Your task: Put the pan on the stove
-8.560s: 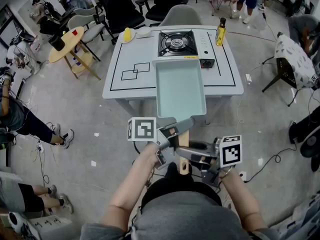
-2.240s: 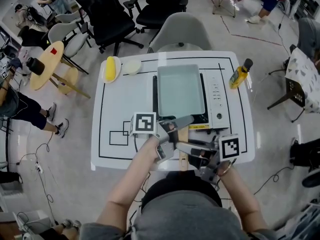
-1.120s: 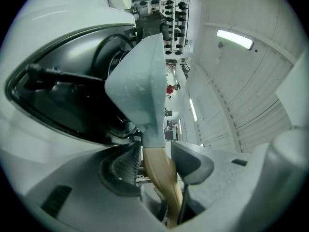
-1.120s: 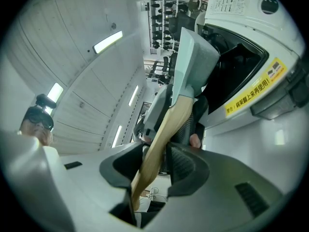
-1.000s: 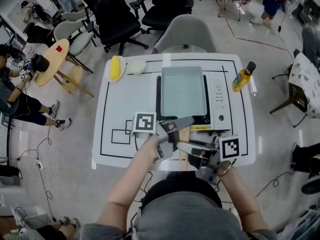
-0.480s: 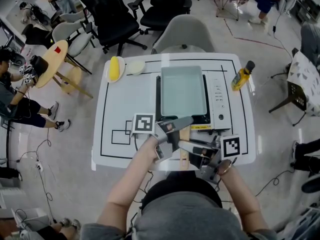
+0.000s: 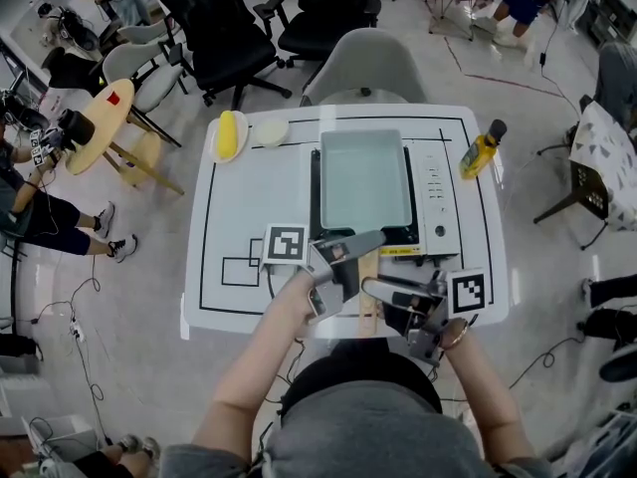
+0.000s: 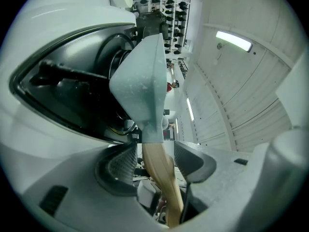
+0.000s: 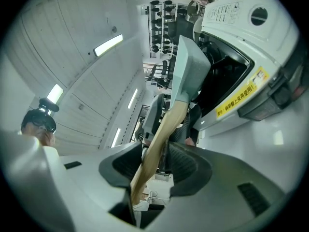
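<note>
Pan: your pale green rectangular pan (image 7: 364, 177) is sitting flat on the stove (image 7: 434, 192), over the black burner bay and just left of the white control panel.
Handle: the pan's wooden handle (image 7: 367, 312) is reaching back toward you, past the stove's front edge and over the white surface (image 7: 254, 217).
Left jaws: your left gripper (image 7: 360, 255) is straddling the handle close to the pan. In the left gripper view its jaws are standing slightly apart, with the handle (image 8: 157, 161) running up between them and a thin gap showing on each side.
Right jaws: your right gripper (image 7: 376, 297) is coming in from the right, nearer the handle's free end. In the right gripper view its jaws are also standing a little apart. The handle (image 9: 157, 144) is crossing them at a slant, lying against the pad at that view's left, with a dark slit showing beside the other pad.
Around: a yellow bottle (image 7: 479, 149) is standing on the surface right of the stove, near the edge.
</note>
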A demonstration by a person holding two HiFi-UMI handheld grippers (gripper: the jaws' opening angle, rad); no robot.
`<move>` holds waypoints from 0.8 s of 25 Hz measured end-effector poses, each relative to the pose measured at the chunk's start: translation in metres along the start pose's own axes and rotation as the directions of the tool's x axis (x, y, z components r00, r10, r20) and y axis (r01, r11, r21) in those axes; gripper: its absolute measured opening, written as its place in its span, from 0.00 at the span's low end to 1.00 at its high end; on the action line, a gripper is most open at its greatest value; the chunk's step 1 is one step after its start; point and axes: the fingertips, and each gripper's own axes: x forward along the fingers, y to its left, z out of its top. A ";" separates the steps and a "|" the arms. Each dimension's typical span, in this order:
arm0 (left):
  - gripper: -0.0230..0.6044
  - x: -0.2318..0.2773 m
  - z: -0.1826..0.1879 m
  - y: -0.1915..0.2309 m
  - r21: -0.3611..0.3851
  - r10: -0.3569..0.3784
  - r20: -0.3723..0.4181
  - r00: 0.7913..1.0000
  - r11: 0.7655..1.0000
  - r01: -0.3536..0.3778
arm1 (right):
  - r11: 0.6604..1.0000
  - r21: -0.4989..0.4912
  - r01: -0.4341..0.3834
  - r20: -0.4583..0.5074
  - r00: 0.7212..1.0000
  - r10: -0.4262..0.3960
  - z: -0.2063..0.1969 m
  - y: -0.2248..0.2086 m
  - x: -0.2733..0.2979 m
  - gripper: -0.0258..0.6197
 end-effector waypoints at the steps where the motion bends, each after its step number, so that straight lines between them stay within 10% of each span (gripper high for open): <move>1: 0.40 0.000 0.000 0.000 0.000 0.001 0.000 1.000 1.000 -0.001 | 1.000 -0.006 0.009 0.003 1.000 -0.009 0.000 0.000 -0.003 0.30; 9: 0.40 -0.001 0.002 -0.002 0.002 0.017 0.017 1.000 1.000 -0.017 | 0.991 -0.043 0.129 0.075 0.989 -0.126 0.009 -0.008 -0.034 0.29; 20: 0.40 -0.005 -0.001 -0.005 0.031 0.044 0.019 0.999 0.999 -0.045 | 0.892 -0.262 0.369 0.227 0.922 -0.315 0.048 0.003 -0.073 0.23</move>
